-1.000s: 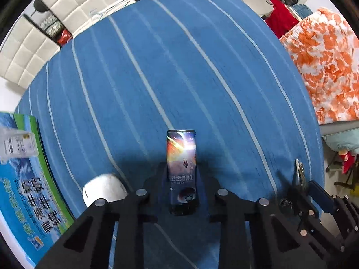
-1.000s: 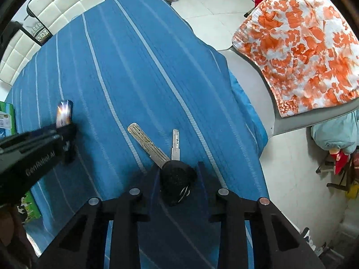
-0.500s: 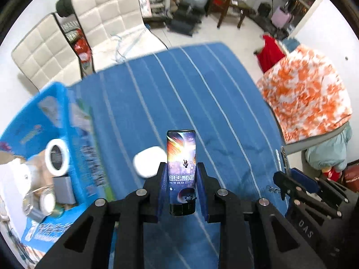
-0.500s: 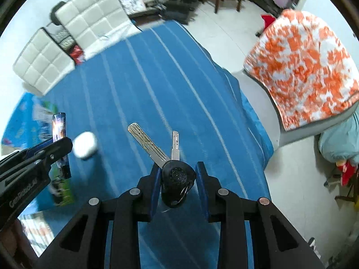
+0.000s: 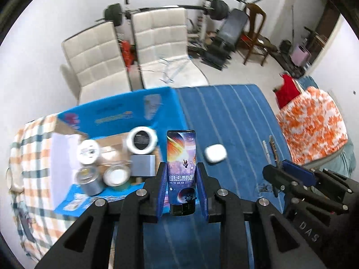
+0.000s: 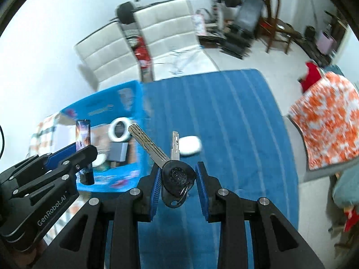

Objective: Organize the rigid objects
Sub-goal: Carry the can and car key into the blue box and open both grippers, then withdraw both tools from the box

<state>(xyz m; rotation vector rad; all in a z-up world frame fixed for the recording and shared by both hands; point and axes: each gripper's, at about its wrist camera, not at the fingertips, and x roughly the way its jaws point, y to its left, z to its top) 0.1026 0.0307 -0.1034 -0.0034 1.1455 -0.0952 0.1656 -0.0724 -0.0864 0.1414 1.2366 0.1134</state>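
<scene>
Left claw (image 5: 181,187) clamped on upright can (image 5: 181,172), right claw (image 6: 178,185) pinching key fob (image 6: 177,177) off-centre; keys could swivel loose over the box (image 5: 139,112).

A slim galaxy-print can (image 5: 181,170) stands upright, clamped; black-headed keys (image 6: 172,170) are gripped, blades pointing forward.

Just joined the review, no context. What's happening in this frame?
A person is tidying loose items with two handheld grippers. The left gripper is shut on a tall space-print can, raised near the open blue box that already holds tape rolls and tins. The right gripper is shut on the black head of a key bunch, above the blue striped cloth. A small white case lies on the cloth.
</scene>
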